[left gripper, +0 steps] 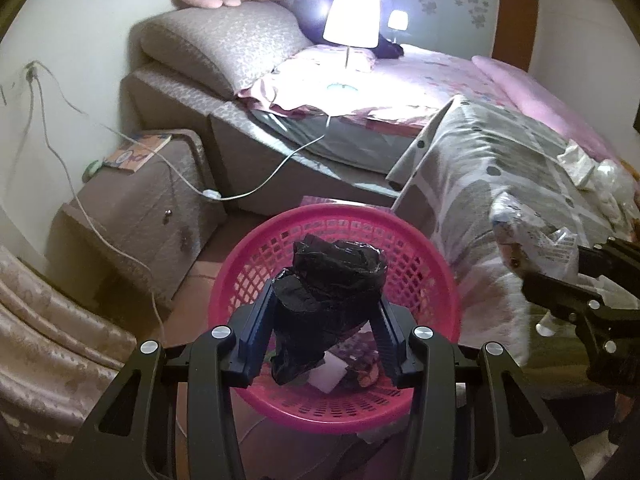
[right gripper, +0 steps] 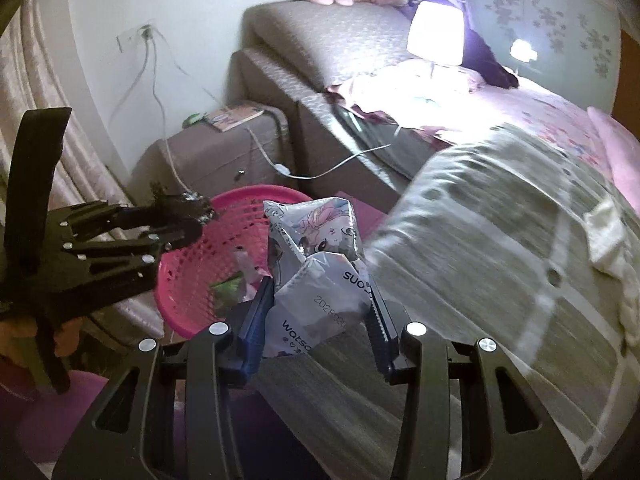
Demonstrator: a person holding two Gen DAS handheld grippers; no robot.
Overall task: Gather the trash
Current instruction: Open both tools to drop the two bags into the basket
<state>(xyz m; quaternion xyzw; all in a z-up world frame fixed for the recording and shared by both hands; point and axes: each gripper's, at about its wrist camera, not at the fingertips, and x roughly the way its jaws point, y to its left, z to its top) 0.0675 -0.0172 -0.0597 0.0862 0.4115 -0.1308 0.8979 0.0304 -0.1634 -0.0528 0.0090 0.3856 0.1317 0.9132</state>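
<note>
Fingers (left gripper: 260,312) of the left gripper (left gripper: 326,304) pinch a crumpled black plastic bag (left gripper: 332,292) from both sides; the bag bulges above the tips and sags below them, hanging over the pink basket (left gripper: 432,280). Inside that basket, toward six o'clock beneath the bag, lie a white scrap and some flowery wrapping. From the right wrist view the same gripper (right gripper: 192,220) sits at nine o'clock, its tips over the basket's (right gripper: 188,280) near rim.

Over at three o'clock of the basket, the right gripper (right gripper: 322,292) has its fingers (right gripper: 260,304) pressed on a crinkled white printed packet (right gripper: 320,264), which fills the gap between them and sticks up past the tips. It hangs at the edge of the grey patterned blanket (right gripper: 500,248), just beside the basket. A lit lamp (left gripper: 352,18) stands on the bed at twelve o'clock.
</note>
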